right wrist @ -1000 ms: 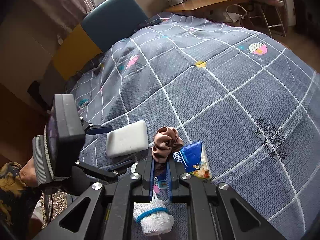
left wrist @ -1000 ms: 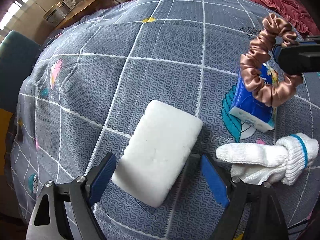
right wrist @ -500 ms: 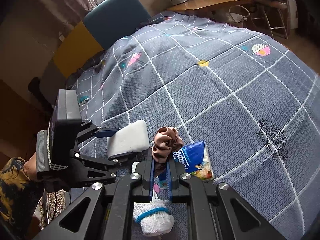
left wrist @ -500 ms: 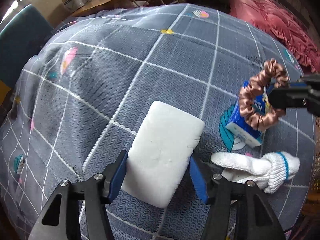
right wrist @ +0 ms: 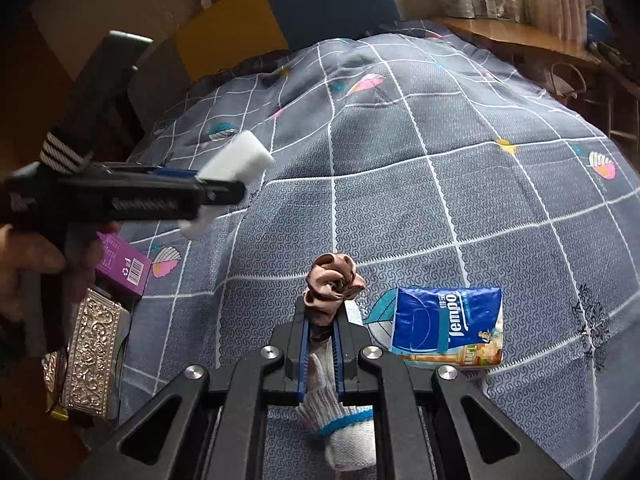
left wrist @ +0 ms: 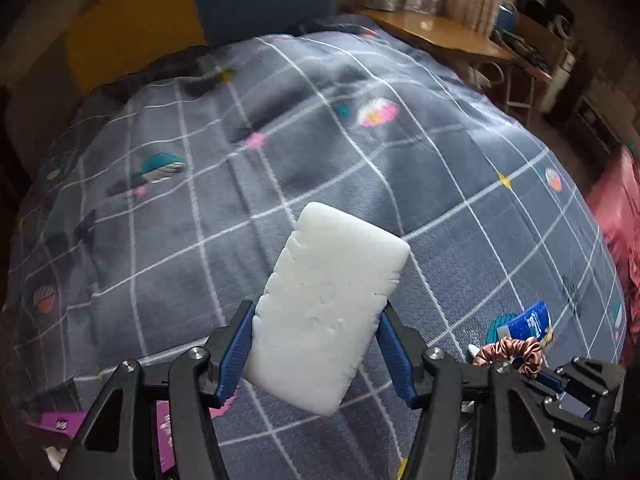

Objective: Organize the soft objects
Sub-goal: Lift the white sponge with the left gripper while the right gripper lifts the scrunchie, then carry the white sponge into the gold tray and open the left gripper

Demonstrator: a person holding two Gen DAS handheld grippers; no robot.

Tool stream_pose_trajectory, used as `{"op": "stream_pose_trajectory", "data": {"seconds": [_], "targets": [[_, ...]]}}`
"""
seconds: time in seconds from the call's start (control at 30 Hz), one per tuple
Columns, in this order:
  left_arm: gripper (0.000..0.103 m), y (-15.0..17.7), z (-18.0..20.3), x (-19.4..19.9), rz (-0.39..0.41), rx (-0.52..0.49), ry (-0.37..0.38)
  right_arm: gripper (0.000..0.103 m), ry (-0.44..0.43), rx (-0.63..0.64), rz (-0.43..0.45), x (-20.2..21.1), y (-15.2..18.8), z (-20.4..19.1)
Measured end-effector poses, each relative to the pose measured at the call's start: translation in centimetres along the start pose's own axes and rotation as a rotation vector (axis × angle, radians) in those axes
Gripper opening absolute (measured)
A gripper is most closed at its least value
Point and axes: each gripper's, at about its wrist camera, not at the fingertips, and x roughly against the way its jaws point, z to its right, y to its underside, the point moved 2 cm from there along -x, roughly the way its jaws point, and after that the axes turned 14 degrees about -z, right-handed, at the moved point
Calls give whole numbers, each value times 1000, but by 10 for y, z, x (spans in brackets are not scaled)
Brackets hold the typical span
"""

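My left gripper (left wrist: 316,356) is shut on a white sponge (left wrist: 332,304) and holds it lifted above the grey checked bedspread (left wrist: 360,168); the sponge also shows in the right wrist view (right wrist: 236,166), at the left. My right gripper (right wrist: 320,332) is shut on a brown satin scrunchie (right wrist: 332,276), which also shows in the left wrist view (left wrist: 508,354). A white knit glove with a blue cuff (right wrist: 340,428) lies on the bed under the right gripper. A blue tissue pack (right wrist: 446,326) lies just to its right.
A purple box (right wrist: 122,266) and an ornate silver box (right wrist: 90,356) sit at the bed's left edge. A blue chair (right wrist: 328,4) and a wooden desk (right wrist: 520,36) stand beyond the bed. A red quilt (left wrist: 616,216) lies at the right.
My left gripper closed on the white sponge and lifted it off the bed, swinging up and left. The right gripper still holds the scrunchie and has barely moved.
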Motion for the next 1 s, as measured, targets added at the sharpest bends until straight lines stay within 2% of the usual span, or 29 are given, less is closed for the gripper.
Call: {"op": "stream_pose_trajectory", "data": {"seconds": [0.17,0.3,0.4,0.57,0.73,0.87,1.0], "targets": [[61,18,-72,64,108,169,-81,10,43,35,-9,-5,2,-6],[61,47,-142,110,181,313,-121,10,73,45,0,-5,2,-8],[61,79,-184,126,210,399,-148,10,82,44,10,-4,2,-10],[61,154,-241,137,258,517,-163,10,108,20,4,-5,-1,-15],[61,224,-265,125,274,589,-156,10,67,31,3,-4,7,-47],[61,269,-266,110,296,632,-133,10,39,85,-29,-15,21,-89],[61,308,-259,101,331,663,-126,10,48,92,-80,-34,34,-111]]}}
